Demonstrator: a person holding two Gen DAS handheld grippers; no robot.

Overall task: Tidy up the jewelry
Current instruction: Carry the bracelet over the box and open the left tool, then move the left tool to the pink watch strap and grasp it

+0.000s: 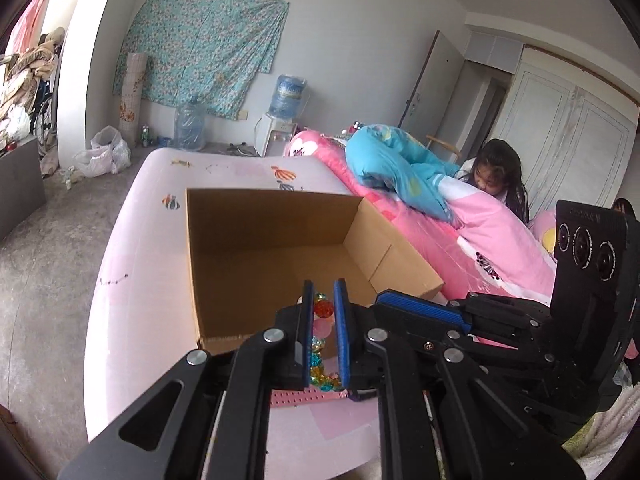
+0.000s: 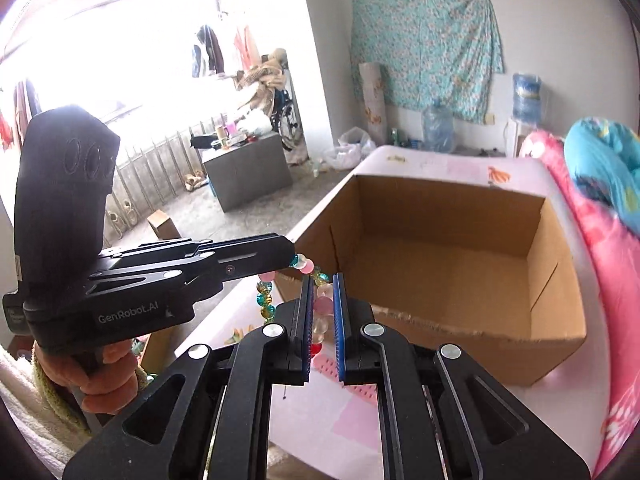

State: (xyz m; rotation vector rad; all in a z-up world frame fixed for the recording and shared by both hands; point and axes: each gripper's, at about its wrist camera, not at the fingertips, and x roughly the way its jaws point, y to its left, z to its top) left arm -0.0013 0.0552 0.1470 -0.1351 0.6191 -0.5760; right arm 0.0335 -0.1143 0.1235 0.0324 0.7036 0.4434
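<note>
L claw (image 2: pixel 292 262) sits left, pinching one end of the bead bracelet (image 2: pixel 266 300); its fingers are pressed on the beads. Bracelet hangs in a loop between both claws, just in front of the cardboard box (image 2: pixel 460 248), above the pink bed (image 2: pixel 440 164). R claw (image 2: pixel 322 300) is nearly pressed together w/ the pale pink beads between its pads, so it looks like it's pinching the same bracelet. Box is open, looks empty inside. To do this well, IMO: carry both claws fwd over the near box wall, keep the loop clear of the rough cut edge, lower it inside, then release one claw before the other so beads don't snag or swing out.
</note>
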